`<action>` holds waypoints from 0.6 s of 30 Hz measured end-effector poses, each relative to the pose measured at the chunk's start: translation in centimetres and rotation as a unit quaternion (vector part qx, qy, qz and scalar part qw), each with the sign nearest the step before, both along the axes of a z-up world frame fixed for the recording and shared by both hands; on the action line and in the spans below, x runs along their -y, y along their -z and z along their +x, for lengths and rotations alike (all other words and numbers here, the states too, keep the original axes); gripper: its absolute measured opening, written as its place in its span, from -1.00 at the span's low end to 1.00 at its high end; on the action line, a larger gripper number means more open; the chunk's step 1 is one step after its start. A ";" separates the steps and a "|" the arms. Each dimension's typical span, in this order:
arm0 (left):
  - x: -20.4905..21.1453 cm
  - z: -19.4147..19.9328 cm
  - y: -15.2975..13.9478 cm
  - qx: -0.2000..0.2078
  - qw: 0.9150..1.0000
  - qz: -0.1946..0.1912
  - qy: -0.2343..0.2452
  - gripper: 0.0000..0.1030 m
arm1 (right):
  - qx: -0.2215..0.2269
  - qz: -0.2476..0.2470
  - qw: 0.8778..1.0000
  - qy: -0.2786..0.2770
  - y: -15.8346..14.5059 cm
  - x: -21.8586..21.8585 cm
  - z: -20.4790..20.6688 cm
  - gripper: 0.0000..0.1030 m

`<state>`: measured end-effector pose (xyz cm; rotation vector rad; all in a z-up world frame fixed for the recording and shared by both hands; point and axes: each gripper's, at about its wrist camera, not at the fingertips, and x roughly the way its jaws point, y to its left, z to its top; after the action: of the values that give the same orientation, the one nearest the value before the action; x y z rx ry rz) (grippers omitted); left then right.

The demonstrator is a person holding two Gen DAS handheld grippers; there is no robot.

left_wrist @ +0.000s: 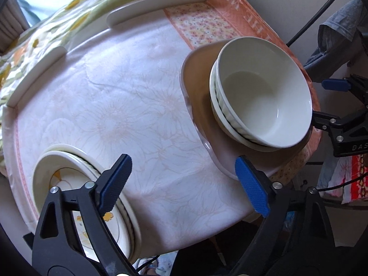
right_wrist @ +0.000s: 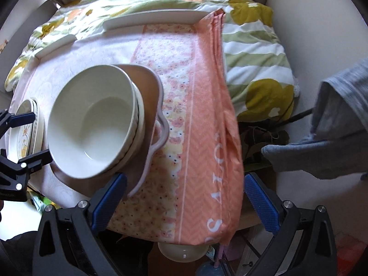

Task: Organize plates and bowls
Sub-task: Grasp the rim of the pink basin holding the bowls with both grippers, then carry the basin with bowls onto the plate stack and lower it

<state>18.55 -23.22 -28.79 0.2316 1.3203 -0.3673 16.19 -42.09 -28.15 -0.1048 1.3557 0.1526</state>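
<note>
White letters "THE" are showing on the peach cloth (left_wrist: 249, 20) toward one o'clock; "DAS" is showing on the right gripper (left_wrist: 322, 102) at three o'clock.

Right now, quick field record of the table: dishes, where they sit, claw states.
bowls: white bowls nested in a stack, upright, on the brown plate
plates: stack of flower-patterned plates at the table's near left edge
surface: pale floral cloth; orange patterned cloth under the brown plate
left claw: open, empty, above the cloth between the two stacks
right claw: open, empty, above the orange cloth, beside the brown plate
</note>
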 end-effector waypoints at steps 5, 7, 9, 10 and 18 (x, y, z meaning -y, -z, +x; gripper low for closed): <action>1.0 0.5 0.8 -0.004 1.000 0.006 0.009 0.49 | -0.012 -0.015 0.999 -0.042 1.1 -1.5 0.5 0.37; 1.3 0.7 1.2 -0.006 1.000 0.006 0.013 0.41 | -0.008 -0.025 0.997 -0.067 1.4 -2.5 0.6 0.17; 1.5 1.0 1.5 -0.008 1.000 0.005 0.016 0.25 | -0.009 -0.033 0.996 -0.078 1.7 -3.0 0.6 0.04; 1.6 1.1 1.6 -0.007 1.000 0.004 0.017 0.20 | -0.011 -0.028 0.996 -0.079 2.0 -3.1 0.7 -0.03; 2.4 1.5 2.7 -0.011 0.999 -0.011 0.028 -0.43 | -0.022 0.028 0.996 -0.077 3.7 -3.2 1.3 -0.49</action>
<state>20.10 -25.63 -31.51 0.2467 1.3334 -0.4316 17.52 -38.89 -31.81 -0.1592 1.3851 0.3248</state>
